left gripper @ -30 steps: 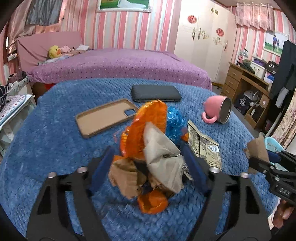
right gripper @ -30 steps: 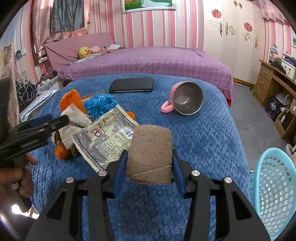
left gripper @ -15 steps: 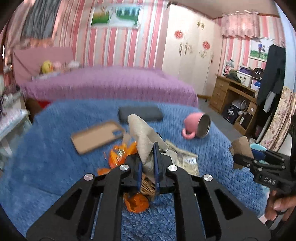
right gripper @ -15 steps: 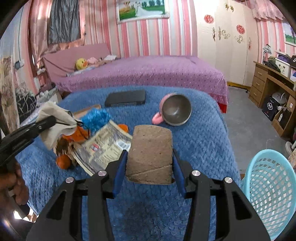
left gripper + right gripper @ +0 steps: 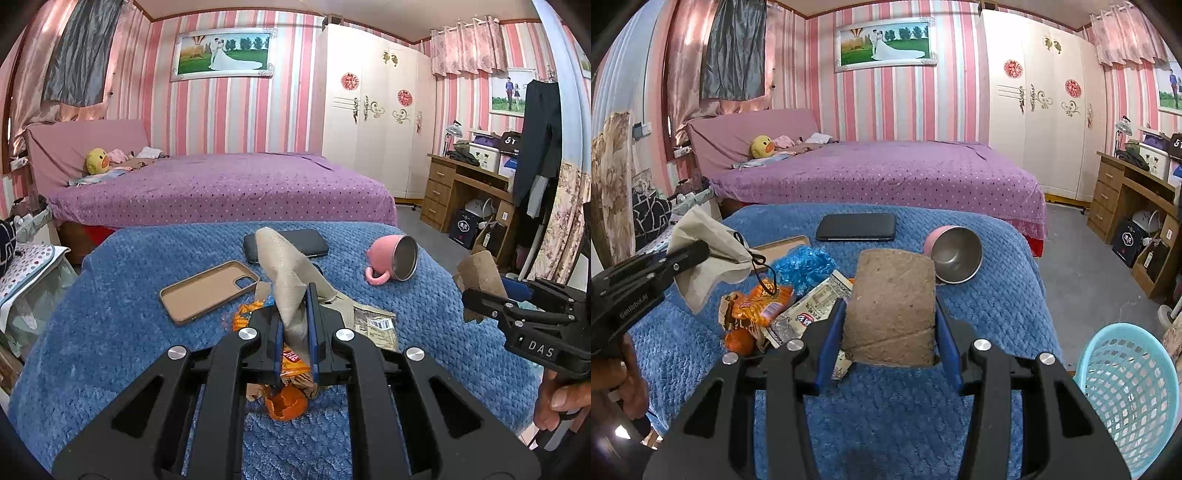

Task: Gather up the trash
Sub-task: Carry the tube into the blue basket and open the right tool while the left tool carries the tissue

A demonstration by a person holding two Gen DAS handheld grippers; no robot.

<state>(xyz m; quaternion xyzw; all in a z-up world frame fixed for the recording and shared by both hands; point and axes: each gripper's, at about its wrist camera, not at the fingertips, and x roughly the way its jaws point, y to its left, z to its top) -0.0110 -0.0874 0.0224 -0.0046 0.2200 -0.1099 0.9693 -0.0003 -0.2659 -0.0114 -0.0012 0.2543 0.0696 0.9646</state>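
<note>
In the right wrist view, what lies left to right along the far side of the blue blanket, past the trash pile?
Brown phone case, mostly hidden behind the trash → black phone lying flat → pink mug tipped on its side, steel opening toward the camera.

Left tongs [image 5: 294, 325] nearly closed, pinching something thin, centre of their own view. Right tongs [image 5: 890, 332] part open, clamped on a wide piece. Bare hands grip both handles: right hand [image 5: 561, 404] lower right, left hand [image 5: 618, 384] lower left.
</note>
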